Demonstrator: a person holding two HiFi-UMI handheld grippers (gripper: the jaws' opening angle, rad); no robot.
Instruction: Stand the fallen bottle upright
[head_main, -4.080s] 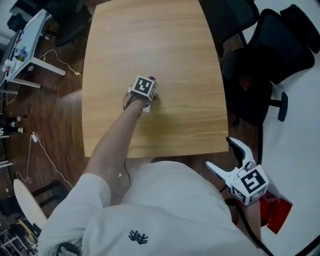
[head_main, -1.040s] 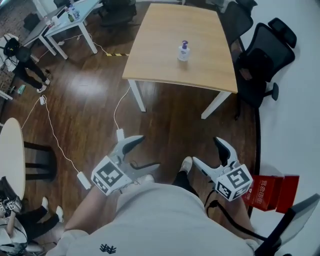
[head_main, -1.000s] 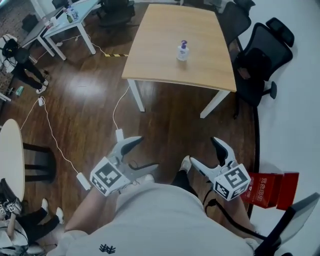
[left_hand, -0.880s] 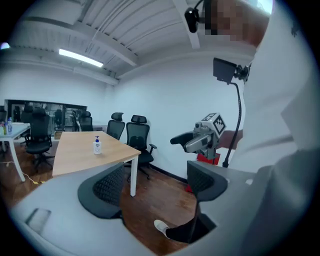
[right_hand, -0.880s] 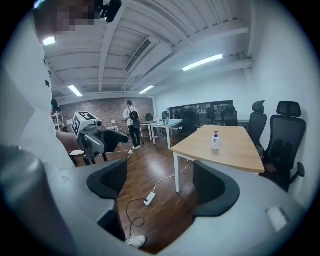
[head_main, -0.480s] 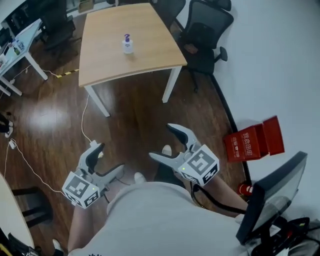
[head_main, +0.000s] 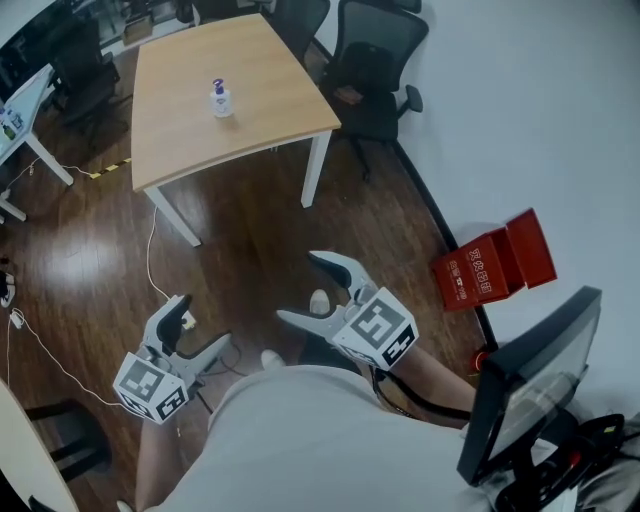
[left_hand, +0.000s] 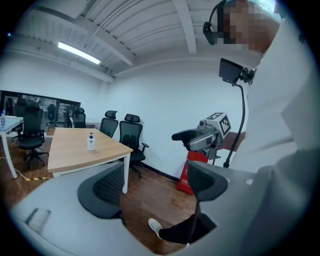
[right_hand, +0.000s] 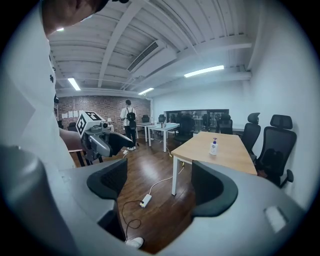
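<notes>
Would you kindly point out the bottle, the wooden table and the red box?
bottle (head_main: 219, 103), head view, its clear body.
wooden table (head_main: 270, 80), head view, bare top.
red box (head_main: 474, 275), head view, its front face.

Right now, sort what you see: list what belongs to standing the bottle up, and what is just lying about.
Belongs to the job:
- bottle, upright on the wooden table
- left gripper, open, empty
- right gripper, open, empty

Just lying about:
- black office chair
- red box by the wall
- white power strip on the floor
- monitor
</notes>
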